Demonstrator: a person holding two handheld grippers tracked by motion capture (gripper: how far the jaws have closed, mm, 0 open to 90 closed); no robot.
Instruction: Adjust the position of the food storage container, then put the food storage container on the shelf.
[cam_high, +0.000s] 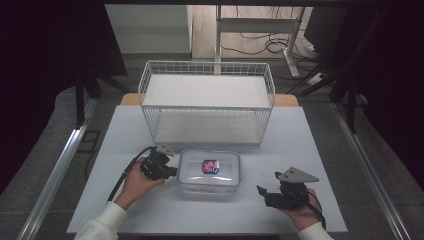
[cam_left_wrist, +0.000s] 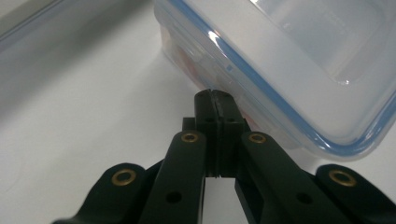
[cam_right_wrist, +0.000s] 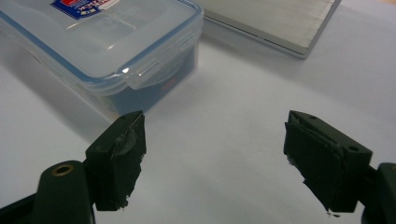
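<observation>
White table (cam_high: 310, 150) on grey floor (cam_high: 45, 150); desk frame (cam_high: 260, 30) and cables (cam_high: 255, 47) behind; dark surroundings.

One overhead camera, two riding on the grippers.
The high view looks forward and down. The left gripper view sits very close behind its pressed-together jaws, facing the clear lidded box (cam_left_wrist: 289, 70); the right gripper view looks past its parted jaws, the same box up-left.

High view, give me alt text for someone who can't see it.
A clear plastic food container with a blue-sealed lid sits on a white table, in front of a white wire shelf rack. The left gripper, jaws shut, is at the container's left side, while the right gripper, jaws open, rests apart to its right.
</observation>
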